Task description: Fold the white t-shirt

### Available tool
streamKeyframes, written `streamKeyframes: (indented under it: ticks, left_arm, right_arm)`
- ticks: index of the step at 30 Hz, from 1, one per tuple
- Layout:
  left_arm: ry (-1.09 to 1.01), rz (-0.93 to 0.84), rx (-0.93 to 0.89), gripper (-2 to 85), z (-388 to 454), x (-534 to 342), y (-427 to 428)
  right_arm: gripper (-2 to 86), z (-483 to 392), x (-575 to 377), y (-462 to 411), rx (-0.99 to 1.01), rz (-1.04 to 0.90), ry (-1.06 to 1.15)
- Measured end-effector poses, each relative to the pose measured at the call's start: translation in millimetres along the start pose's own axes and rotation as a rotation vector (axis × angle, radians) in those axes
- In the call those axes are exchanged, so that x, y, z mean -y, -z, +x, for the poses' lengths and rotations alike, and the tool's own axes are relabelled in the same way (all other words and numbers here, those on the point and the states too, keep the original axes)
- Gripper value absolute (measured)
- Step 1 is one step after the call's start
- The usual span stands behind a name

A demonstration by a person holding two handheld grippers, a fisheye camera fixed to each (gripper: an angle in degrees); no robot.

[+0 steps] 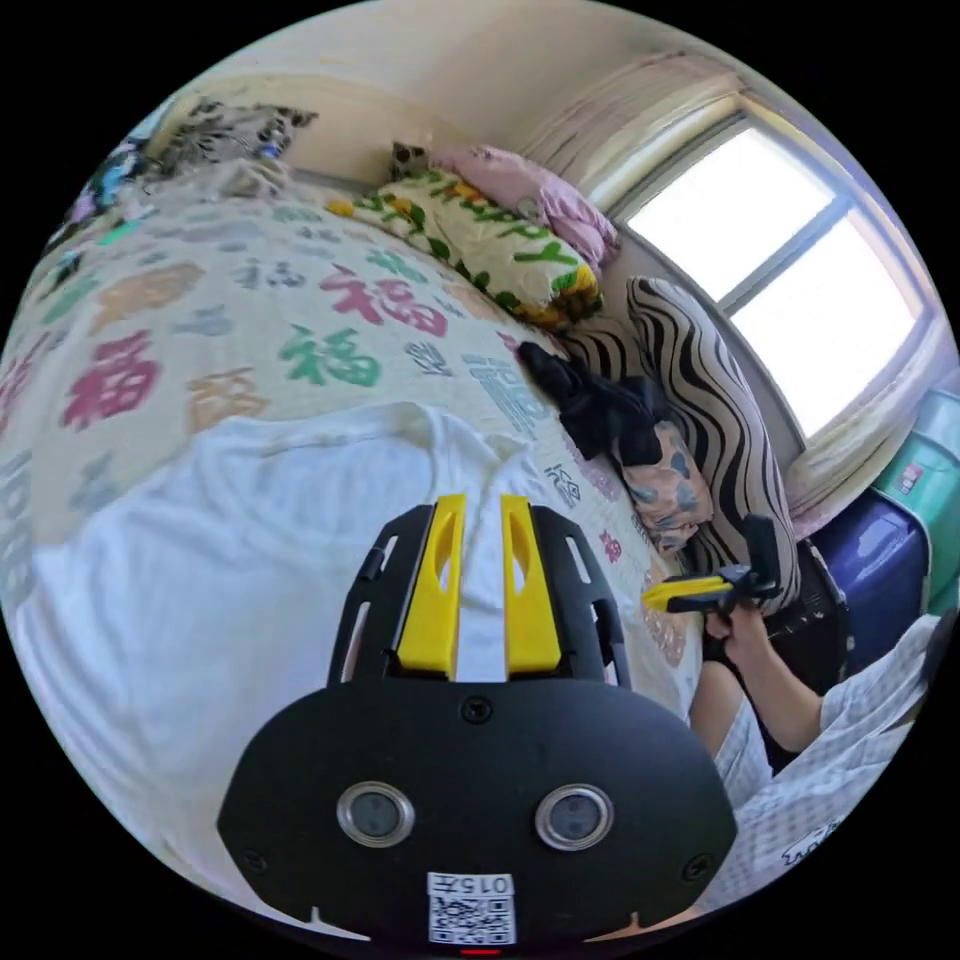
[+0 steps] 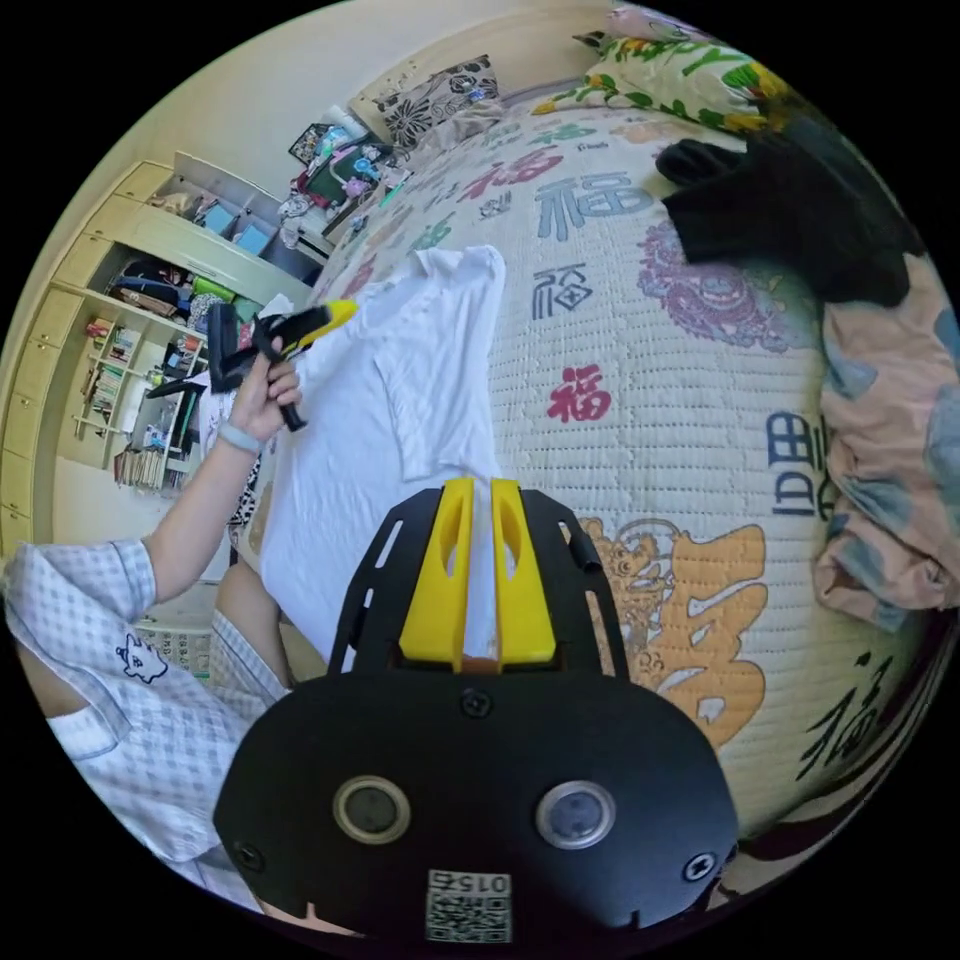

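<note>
The white t-shirt point(image 1: 230, 560) lies spread flat on the quilted bedspread point(image 1: 200, 310), which is printed with coloured characters. My left gripper point(image 1: 482, 505) hovers over the shirt, its yellow jaws nearly together and nothing between them. In the right gripper view it appears as the left gripper point(image 2: 335, 312), held up in a hand above the shirt's point(image 2: 400, 390) far side. My right gripper point(image 2: 482, 490) hangs above the shirt's near edge, jaws close together and empty. The left gripper view catches the right gripper point(image 1: 665, 595) in a hand beside the bed.
A black garment point(image 2: 780, 210) and a peach patterned one point(image 2: 890, 450) lie on the bed beside the shirt. Pillows point(image 1: 480, 240) and a striped cushion point(image 1: 700, 380) sit by the window point(image 1: 800, 270). Shelves point(image 2: 150, 330) stand past the bed. The person's checked clothes point(image 2: 100, 650) are close by.
</note>
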State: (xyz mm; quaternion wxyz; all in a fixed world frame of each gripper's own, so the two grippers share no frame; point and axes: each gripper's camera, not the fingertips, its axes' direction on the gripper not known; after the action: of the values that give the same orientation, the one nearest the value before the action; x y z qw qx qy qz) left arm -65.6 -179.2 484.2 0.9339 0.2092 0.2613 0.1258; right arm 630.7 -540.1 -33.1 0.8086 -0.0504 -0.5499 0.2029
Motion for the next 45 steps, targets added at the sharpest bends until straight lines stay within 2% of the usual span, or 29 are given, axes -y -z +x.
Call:
streamKeyframes:
  ticks: [3,6,7,11,16,19,23,29,32,36,40,45]
  left_arm:
    - [0.180,0.161,0.213,7.1,-37.8,-78.9,124.4]
    - [0.376,0.226,0.400,7.3,-79.4,-152.9,212.7]
    - [0.414,0.234,0.408,7.3,-87.9,-165.0,225.6]
    - [0.622,0.262,0.362,8.8,-139.0,-213.7,281.2]
    - [0.684,0.328,0.267,8.4,-163.7,-219.3,309.5]
    - [0.689,0.341,0.214,8.2,-169.4,-216.0,325.1]
    - [0.656,0.315,0.247,6.6,-161.2,-213.0,344.6]
    - [0.675,0.331,0.171,0.8,-161.6,-222.2,376.2]
    - [0.685,0.352,0.142,-0.2,-157.0,-226.0,389.0]
    - [0.664,0.366,0.149,-0.5,-140.3,-224.5,405.3]
    - [0.584,0.383,0.181,-0.6,-111.8,-214.4,422.4]
    - [0.346,0.366,0.290,-0.5,-36.9,-174.8,428.9]
  right_arm:
    - [3.6,-29.3,20.2,-5.8,0.034,0.042,0.071]
    - [4.4,-80.0,64.5,-35.3,0.095,0.027,0.207]
    - [5.0,-104.5,85.0,-54.1,0.112,0.000,0.265]
    - [5.9,-201.9,152.5,-138.7,0.198,-0.133,0.465]
    - [6.8,-300.5,218.5,-253.5,0.191,-0.316,0.572]
    - [7.7,-343.8,251.1,-321.5,0.103,-0.383,0.579]
    - [8.7,-379.5,283.8,-403.0,-0.099,-0.450,0.560]
    - [7.4,-401.5,314.1,-479.1,-0.299,-0.494,0.530]
    - [2.7,-407.8,319.1,-493.5,-0.411,-0.472,0.576]
    - [0.7,-410.6,328.4,-495.6,-0.408,-0.484,0.610]
    - [0.0,-395.6,344.0,-451.0,-0.197,-0.373,0.570]
    - [-0.1,-335.5,351.2,-365.8,0.019,-0.170,0.456]
